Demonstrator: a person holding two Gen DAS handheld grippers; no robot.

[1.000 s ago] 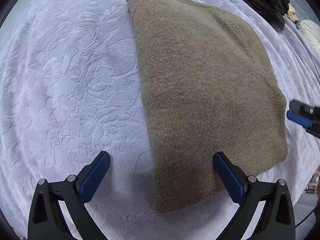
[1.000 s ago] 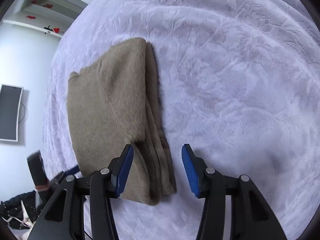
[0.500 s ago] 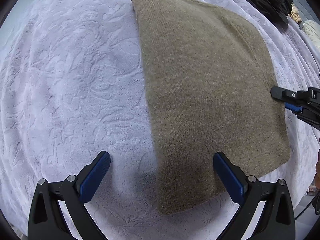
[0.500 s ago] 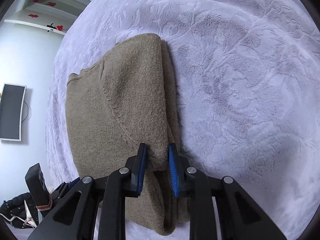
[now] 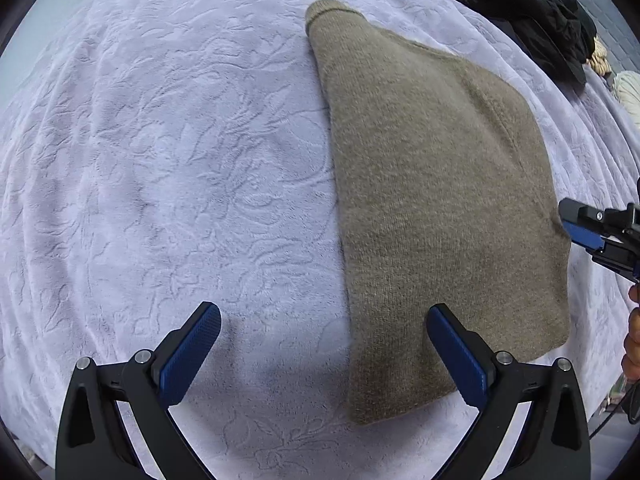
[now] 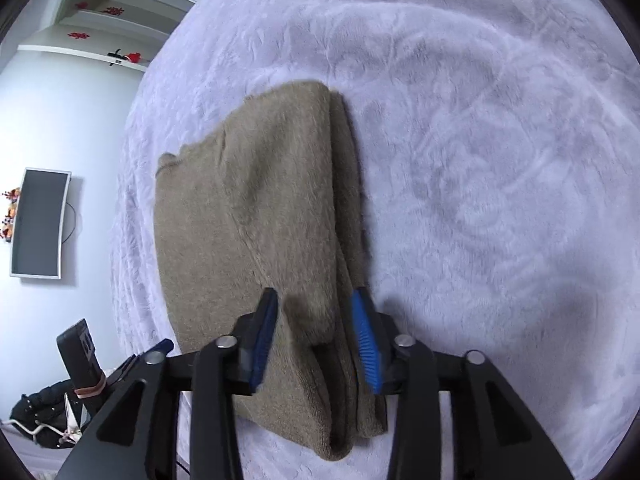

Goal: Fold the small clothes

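Observation:
A folded olive-brown knit garment lies flat on the pale lilac blanket. My left gripper is open wide and empty, hovering over the garment's near left edge. My right gripper is open, with its fingers on either side of the garment's layered folded edge. The right gripper also shows in the left wrist view at the garment's right edge.
A pile of black clothes and a cream item lie at the blanket's far right. In the right wrist view a wall monitor and white shelves are at the left, and the left gripper shows at lower left.
My right gripper closed to a narrow gap on the folded edge half a second ago and has opened wider now. The left gripper moved a little left of the garment.

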